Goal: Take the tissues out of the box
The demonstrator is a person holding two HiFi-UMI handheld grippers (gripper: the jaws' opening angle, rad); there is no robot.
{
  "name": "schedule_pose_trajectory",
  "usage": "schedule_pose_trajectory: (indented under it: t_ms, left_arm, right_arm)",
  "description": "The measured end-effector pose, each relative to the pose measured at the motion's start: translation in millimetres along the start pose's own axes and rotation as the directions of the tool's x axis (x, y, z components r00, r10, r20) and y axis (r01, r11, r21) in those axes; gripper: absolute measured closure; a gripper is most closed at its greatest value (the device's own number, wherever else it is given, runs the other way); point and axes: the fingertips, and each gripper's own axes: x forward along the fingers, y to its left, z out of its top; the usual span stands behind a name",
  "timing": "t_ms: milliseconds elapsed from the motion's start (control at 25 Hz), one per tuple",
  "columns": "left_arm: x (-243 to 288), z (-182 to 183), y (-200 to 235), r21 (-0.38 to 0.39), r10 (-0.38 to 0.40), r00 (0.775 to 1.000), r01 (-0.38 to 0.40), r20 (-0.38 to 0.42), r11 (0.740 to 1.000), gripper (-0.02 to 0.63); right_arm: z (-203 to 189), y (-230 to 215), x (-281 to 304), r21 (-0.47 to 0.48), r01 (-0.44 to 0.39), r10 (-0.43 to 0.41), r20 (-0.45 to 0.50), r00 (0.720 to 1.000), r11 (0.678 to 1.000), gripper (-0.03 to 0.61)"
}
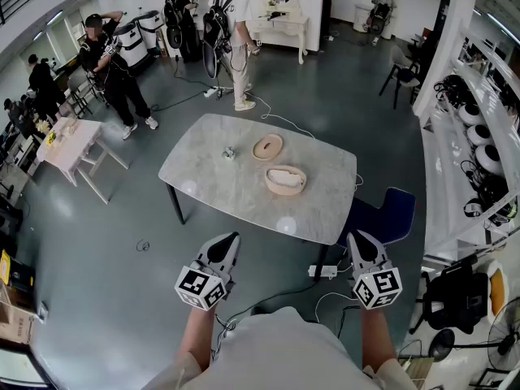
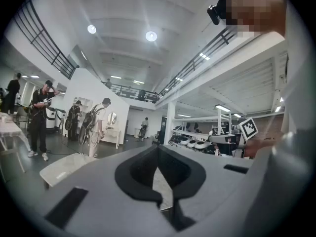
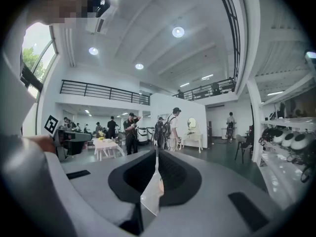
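The left gripper [image 1: 230, 239] and right gripper [image 1: 356, 239] are hovering over grey floor [image 1: 122, 283], well short of the marble table [image 1: 211, 193] — the stretch to its near edge is lying open. A blue chair [image 1: 392, 214] is crowding the table's near right corner, and a power strip [image 1: 322, 271] is lying on the floor between the two grippers. The tabletop's near left is showing bare; the tissue box [image 1: 285, 179], an oval lid [image 1: 267, 147] and a small object [image 1: 230, 153] are sitting mid-table.

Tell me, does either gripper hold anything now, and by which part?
Nothing is held. The left gripper and the right gripper both have their jaws together and empty, away from the table where the tissue box lies.
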Motion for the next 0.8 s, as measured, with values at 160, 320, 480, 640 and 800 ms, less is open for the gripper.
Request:
schedule_pose_trajectory:
  t_ms: [160, 320, 480, 640, 800]
  left_arm:
    - [-4, -2, 0, -0.004, -0.007, 1.000, 0.007, -0.002, 1.000, 0.606]
    - [-7, -1, 0, -0.007, -0.013, 1.000, 0.013, -0.002, 1.000, 0.606]
    - [-6, -2, -2, -0.011, -0.024, 1.000, 0.024, -0.005, 1.000, 0.606]
    - [-5, -4, -3, -0.010, -0.030, 1.000, 0.030, -0.008, 0.999, 0.606]
    - [-4, -4, -5, -0.003, -0.039, 0.999, 0.039, -0.015, 0.999, 0.606]
  right_arm:
    - [0, 4, -4, -0.004, 0.006, -0.006, 0.002, 1.000, 1.000, 0.537]
    - [3, 8, -7, -0.002, 0.009, -0.009, 0.005, 1.000, 1.000, 0.538]
    - [1, 8, -9, 0.009, 0.016, -0.016, 0.000, 1.000, 1.000, 0.538]
    - [-2, 9, -9, 0.021, 0.024, -0.024, -0.008, 1.000, 1.000, 0.538]
    - [-4, 13, -7, 0.023, 0.018, -0.018, -0.014, 1.000, 1.000, 0.537]
